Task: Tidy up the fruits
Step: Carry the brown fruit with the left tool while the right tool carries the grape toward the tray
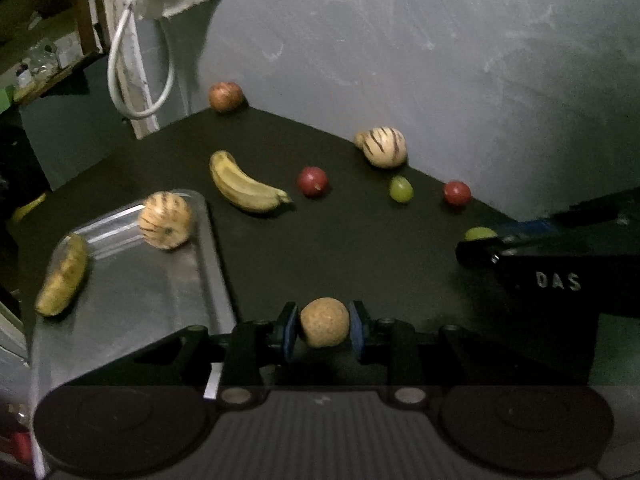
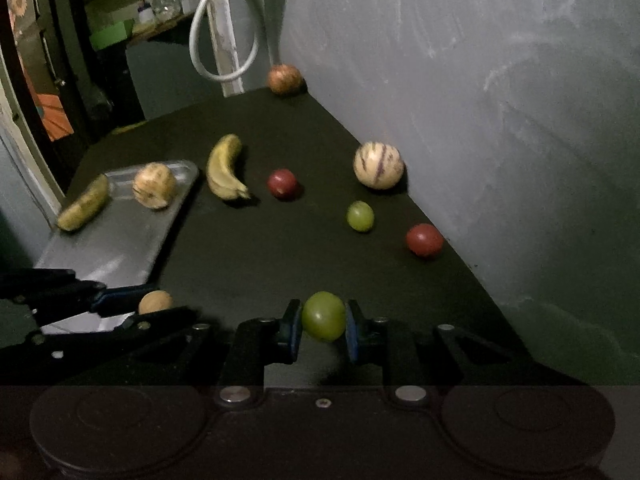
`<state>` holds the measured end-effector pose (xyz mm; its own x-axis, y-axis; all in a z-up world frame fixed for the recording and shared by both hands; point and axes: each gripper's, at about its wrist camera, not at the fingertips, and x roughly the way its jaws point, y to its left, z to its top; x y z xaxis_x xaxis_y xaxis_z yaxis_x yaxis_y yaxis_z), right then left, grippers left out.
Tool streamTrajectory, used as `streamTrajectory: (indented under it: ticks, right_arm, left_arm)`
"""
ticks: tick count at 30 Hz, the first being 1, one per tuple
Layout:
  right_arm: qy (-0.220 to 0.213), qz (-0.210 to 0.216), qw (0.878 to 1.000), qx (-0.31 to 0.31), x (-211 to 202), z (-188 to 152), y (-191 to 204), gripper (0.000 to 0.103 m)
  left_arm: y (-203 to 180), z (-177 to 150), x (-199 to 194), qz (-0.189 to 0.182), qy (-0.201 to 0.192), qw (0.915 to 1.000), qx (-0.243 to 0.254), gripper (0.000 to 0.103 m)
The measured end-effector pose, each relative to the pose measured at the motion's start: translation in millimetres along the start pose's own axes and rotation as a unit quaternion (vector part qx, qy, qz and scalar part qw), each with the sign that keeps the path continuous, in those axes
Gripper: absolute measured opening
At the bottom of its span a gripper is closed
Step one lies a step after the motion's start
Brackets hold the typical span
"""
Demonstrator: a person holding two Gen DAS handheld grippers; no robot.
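My left gripper (image 1: 324, 326) is shut on a small tan round fruit (image 1: 324, 322), just right of the metal tray (image 1: 140, 296). In the right wrist view that same gripper (image 2: 132, 306) shows at the lower left with the tan fruit (image 2: 155, 302). My right gripper (image 2: 323, 322) is shut on a green grape (image 2: 323, 316) above the black table. On the tray lie a striped melon (image 1: 165, 220) and a banana (image 1: 63, 280). Loose on the table are a banana (image 1: 244, 184), a red fruit (image 1: 313, 181), a striped melon (image 1: 384, 147), a green grape (image 1: 401, 189) and another red fruit (image 1: 457, 193).
A brownish-red round fruit (image 1: 225, 97) sits at the table's far corner against the grey wall (image 1: 440, 60). A white cable loop (image 1: 140, 68) and a cloth hang beyond the far edge. The right gripper's black body (image 1: 560, 268) reaches in from the right of the left wrist view.
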<state>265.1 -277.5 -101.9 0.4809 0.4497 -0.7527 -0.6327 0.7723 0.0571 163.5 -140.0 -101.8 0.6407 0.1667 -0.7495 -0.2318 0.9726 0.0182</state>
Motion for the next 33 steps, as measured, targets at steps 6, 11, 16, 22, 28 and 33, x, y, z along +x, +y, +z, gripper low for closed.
streamTrajectory:
  ticks: [6, 11, 16, 22, 28, 33]
  right_arm:
    - [-0.023, 0.009, 1.000, 0.000, -22, 13, 20, 0.023]
    - [-0.043, 0.018, 0.999, -0.006, -41, 26, 39, 0.023]
    - [-0.062, 0.033, 0.997, -0.014, -55, 40, 59, 0.023]
    - [-0.084, 0.056, 0.994, -0.029, -70, 56, 87, 0.023]
    - [-0.102, 0.081, 0.990, -0.050, -82, 70, 113, 0.024]
    - [-0.115, 0.103, 0.986, -0.064, -90, 78, 132, 0.024]
  left_arm:
    - [28, 12, -18, 0.013, -0.016, 0.9997, -0.015, 0.029]
    - [54, 22, -32, 0.027, -0.029, 0.9987, -0.033, 0.029]
    - [80, 29, -46, 0.043, -0.041, 0.9969, -0.051, 0.029]
    - [105, 35, -64, 0.061, -0.054, 0.9944, -0.068, 0.029]
    - [127, 36, -84, 0.079, -0.069, 0.9909, -0.084, 0.030]
    - [142, 33, -98, 0.096, -0.076, 0.9876, -0.099, 0.030]
